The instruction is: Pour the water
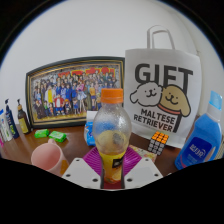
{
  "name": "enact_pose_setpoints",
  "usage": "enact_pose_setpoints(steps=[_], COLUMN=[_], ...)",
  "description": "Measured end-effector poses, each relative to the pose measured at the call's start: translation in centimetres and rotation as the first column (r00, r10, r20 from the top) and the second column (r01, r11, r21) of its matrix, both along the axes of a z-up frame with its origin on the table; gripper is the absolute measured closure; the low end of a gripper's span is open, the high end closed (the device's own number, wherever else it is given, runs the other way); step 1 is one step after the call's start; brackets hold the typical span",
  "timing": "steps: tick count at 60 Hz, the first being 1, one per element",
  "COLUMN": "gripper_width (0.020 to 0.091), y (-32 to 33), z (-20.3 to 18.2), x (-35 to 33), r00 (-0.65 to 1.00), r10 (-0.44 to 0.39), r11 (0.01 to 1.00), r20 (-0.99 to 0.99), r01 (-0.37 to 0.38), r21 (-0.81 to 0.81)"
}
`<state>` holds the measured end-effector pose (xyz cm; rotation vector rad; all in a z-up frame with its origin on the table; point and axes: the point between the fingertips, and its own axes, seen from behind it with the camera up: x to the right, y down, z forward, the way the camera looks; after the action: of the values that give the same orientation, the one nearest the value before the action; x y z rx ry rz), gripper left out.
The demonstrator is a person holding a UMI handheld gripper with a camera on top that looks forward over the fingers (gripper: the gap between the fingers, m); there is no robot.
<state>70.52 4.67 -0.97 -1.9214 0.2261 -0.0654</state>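
The hand-held gripper is closed on a clear plastic bottle with an orange cap: both white fingers sit against its lower sides, and a strip of the pink pad shows just beside it. The bottle stands upright between the fingers, and its cap is on. From this, the pick-up looks done and the pouring itself has not begun; no water is seen leaving the bottle. The cap being on suggests it would have to come off first, unless the pour is only acted out.

The bottle is see-through, rounded at the shoulder and narrower near the grip. Its lower part shows an orange-yellow tint; whether that is liquid or a label cannot be told from here, nor can the fill level.

Just to the side of the fingers stands a pink cup on the wooden counter, near the bottle; it seems the likely place to pour into, though that is a guess. Beyond the bottle a white gift bag with two cartoon dogs stands by a framed group photo leaning on the wall. A blue bottle stands to the other side, and a puzzle cube lies in front of the bag.
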Motion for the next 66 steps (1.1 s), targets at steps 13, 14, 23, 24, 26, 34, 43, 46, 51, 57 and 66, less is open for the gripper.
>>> enact_pose_setpoints(steps=[13, 14, 23, 24, 26, 34, 43, 46, 51, 57, 66], gripper_width=[0.0832, 0.0822, 0.059, 0.0518, 0.0376, 0.0235, 0.025, 0.0256, 0.0255, 0.0253, 0.025], y=[-0.2, -0.2, -0.6, -0.8, -1.1, -3.8, -9.1, -11.5, -16.0, -21.7, -29.6], z=[0.0, -0.1, -0.7, -1.0, -1.4, -0.2, 4.6, 6.5, 9.8, 13.4, 17.6], x=[-0.5, -0.5, -0.3, -0.4, -0.6, -0.7, -2.7, -3.9, -6.5, -10.2, -15.9], r00=[1.0, 1.0, 1.0, 1.0, 1.0, 0.998, 0.996, 0.994, 0.993, 0.993, 0.994], r10=[-0.004, -0.005, -0.023, -0.024, -0.022, -0.059, -0.089, -0.104, -0.116, -0.112, -0.096], r11=[1.0, 1.0, 0.998, 0.997, 0.995, 0.988, 0.983, 0.98, 0.977, 0.975, 0.975], r20=[0.025, 0.022, 0.002, -0.003, -0.015, -0.003, 0.017, 0.016, 0.017, 0.029, 0.049], r01=[0.004, 0.006, 0.023, 0.024, 0.02, 0.058, 0.09, 0.105, 0.117, 0.116, 0.104], r21=[-0.022, -0.023, -0.058, -0.073, -0.101, -0.146, -0.159, -0.167, -0.176, -0.188, -0.198])
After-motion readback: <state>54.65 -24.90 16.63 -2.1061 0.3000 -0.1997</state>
